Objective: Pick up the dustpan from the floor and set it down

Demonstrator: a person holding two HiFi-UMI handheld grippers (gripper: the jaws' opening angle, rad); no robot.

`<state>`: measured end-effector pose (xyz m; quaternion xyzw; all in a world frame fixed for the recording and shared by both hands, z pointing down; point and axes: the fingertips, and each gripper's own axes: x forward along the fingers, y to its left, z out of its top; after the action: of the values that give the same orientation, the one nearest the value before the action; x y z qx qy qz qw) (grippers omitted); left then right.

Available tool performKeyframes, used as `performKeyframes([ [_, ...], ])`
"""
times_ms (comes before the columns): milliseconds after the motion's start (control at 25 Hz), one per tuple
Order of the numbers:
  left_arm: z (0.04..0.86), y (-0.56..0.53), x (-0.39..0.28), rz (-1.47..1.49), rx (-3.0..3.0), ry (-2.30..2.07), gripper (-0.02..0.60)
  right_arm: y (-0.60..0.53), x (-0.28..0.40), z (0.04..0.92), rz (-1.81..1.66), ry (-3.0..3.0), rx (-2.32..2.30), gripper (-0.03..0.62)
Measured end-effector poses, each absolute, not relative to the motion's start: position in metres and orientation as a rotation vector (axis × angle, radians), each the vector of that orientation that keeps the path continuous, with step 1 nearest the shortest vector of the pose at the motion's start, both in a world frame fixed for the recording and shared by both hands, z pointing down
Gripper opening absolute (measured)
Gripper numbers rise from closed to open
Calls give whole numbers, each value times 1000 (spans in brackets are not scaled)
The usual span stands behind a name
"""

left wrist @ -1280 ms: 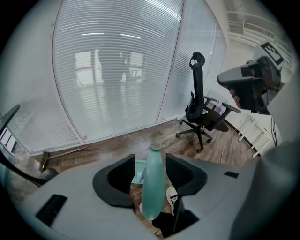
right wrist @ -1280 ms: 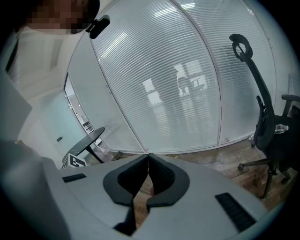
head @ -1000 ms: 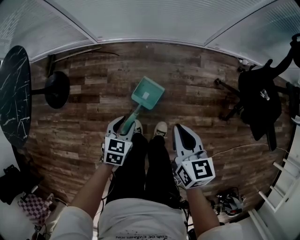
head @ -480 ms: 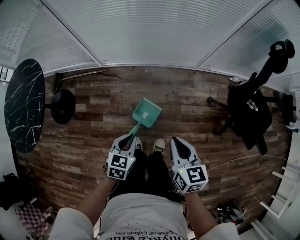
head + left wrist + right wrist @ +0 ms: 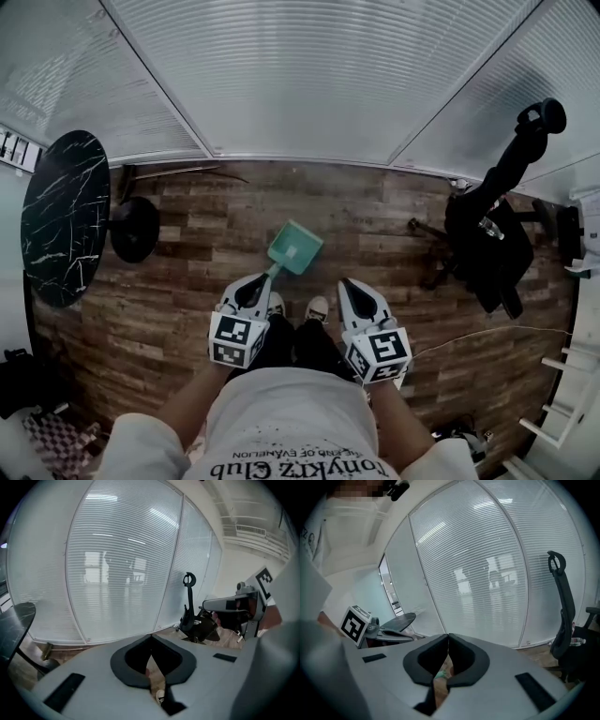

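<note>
The left tool [image 5: 266, 277] is clamped shut on the teal plastic dustpan [image 5: 296, 247] by its handle, the contact hidden behind its tips. The right tool [image 5: 346, 282] is closed and empty.

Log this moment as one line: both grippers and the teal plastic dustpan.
left gripper: jaws just closed, shut, empty | right gripper: shut, empty | teal plastic dustpan: on brown wood-plank floor, ahead of left gripper

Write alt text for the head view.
From above: the handle of a teal dustpan reaches the tip of the shut left tongs over a wood floor; the right tongs, also shut, hang beside. A black table stands left, an office chair right.
</note>
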<state>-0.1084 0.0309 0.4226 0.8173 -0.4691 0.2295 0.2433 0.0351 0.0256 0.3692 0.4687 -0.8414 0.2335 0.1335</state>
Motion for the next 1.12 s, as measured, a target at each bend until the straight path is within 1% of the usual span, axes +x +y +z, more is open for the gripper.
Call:
performKeyframes([
  [520, 344, 13, -114, 463, 2284, -1379, 21, 13, 57, 343, 603, -2447, 1399, 23],
  [1120, 329, 14, -104, 414, 2276, -1400, 21, 10, 63, 339, 596, -2452, 1393, 23],
])
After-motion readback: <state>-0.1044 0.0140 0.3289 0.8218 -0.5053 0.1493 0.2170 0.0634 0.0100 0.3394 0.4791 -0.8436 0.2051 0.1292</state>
